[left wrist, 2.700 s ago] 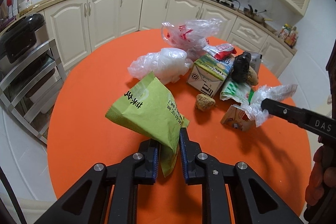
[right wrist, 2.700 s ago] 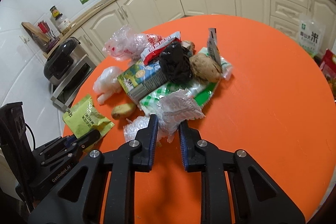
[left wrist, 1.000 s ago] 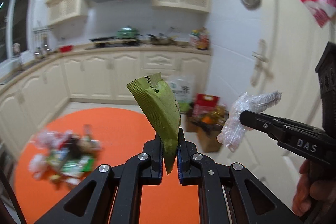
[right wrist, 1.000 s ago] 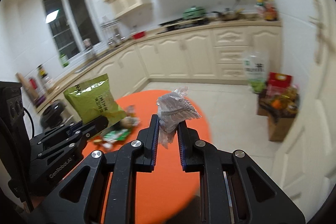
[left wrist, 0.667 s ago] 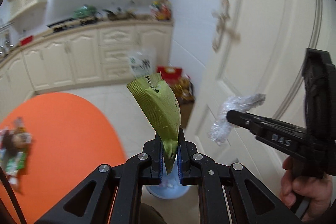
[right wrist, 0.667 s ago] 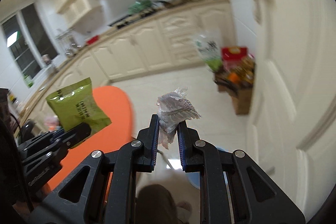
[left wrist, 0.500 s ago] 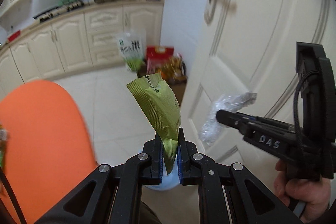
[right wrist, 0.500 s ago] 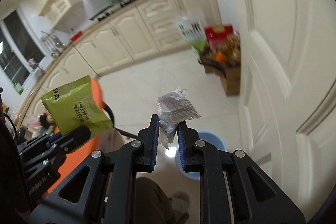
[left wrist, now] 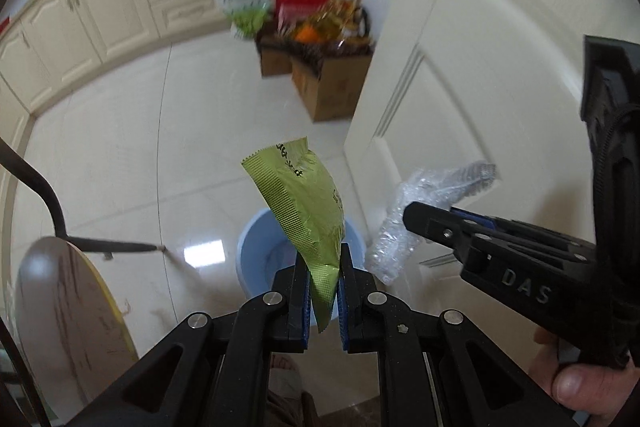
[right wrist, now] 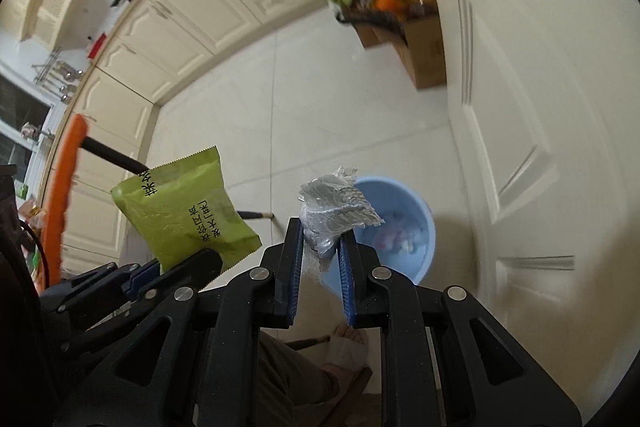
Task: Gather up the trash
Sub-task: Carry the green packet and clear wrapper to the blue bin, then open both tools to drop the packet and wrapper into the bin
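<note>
**A:** Where does the blue bin (right wrist: 394, 227) sit relative to the two grippers?

**B:** It stands on the pale floor tiles at the foot of the white door (right wrist: 540, 107), below and ahead of both. In the right wrist view its open mouth shows just past the right gripper (right wrist: 319, 269), slightly to the right of the fingertips. In the left wrist view the bin (left wrist: 256, 247) is largely hidden behind the green packet (left wrist: 308, 215), straight ahead of the left gripper (left wrist: 323, 297).

**A:** And what are they holding?

**B:** The left gripper is pinched on the lower corner of the green packet, whose long axis rises up and to the left of the jaws. The right gripper is pressed together on a wad of clear crinkled plastic (right wrist: 334, 207) that stands up above its fingers.

**A:** Which one is nearer the bin?

**B:** My judgement is the right. The plastic already overlaps the bin's rim in its own view, and it hangs on the door side of the bin. The packet appears lined up over the bin too, but I cannot tell its height above the rim.

**A:** So the next move?

**B:** Probably bringing each piece over the mouth, then releasing it. Light plastic may drift, so lower is safer.
</note>
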Motion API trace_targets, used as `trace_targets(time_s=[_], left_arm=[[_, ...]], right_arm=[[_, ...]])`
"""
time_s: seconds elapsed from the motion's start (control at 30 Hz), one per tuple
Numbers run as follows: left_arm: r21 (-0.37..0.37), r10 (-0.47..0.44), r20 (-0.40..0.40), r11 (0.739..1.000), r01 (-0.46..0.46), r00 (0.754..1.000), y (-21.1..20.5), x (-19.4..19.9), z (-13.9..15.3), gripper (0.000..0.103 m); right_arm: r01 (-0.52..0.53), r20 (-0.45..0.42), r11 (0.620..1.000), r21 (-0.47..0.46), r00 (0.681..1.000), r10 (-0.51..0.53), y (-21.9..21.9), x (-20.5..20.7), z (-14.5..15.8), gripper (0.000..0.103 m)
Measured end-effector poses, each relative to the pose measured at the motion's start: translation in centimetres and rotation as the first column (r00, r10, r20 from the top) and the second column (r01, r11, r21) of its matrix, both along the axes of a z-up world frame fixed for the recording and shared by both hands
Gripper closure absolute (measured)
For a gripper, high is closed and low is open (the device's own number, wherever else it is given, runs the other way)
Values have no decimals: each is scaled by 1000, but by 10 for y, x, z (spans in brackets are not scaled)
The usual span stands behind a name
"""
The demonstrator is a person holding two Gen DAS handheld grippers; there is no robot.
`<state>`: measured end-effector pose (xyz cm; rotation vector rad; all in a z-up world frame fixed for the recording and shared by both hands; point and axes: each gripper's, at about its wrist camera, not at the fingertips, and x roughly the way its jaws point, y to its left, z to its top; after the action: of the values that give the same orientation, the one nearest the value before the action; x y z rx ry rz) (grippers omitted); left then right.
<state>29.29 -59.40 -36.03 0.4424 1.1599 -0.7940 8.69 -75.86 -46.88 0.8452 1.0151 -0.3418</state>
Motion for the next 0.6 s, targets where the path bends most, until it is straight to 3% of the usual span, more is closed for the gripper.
trace_targets(time_s=[0.23,0.33,0.37,0.43,0.5,0.6], left_arm=[[66,55,-61,997,-51,997,-30,41,-32,89],[90,63,-71,994,-56,995,-33,53,-41,67],[92,66,-64,994,-60,996,-35,56,-42,55],[100,80,-39,992,-76,996,-37,59,-43,42],[113,93,-18,989,-91,995,-39,59,-46,38],[131,100,8,986,-101,995,-38,52,-46,32]], right_arm=[[11,-74,998,62,997,-6,-17,23,-51,83],[27,-85,995,95,996,-19,-21,26,-66,79],[31,-86,994,104,996,-22,-22,26,-70,77],[55,-101,992,117,994,-43,-25,25,-79,68],[80,-102,988,131,993,-67,-28,22,-84,38],[129,-112,982,137,987,-115,-32,16,-90,11]])
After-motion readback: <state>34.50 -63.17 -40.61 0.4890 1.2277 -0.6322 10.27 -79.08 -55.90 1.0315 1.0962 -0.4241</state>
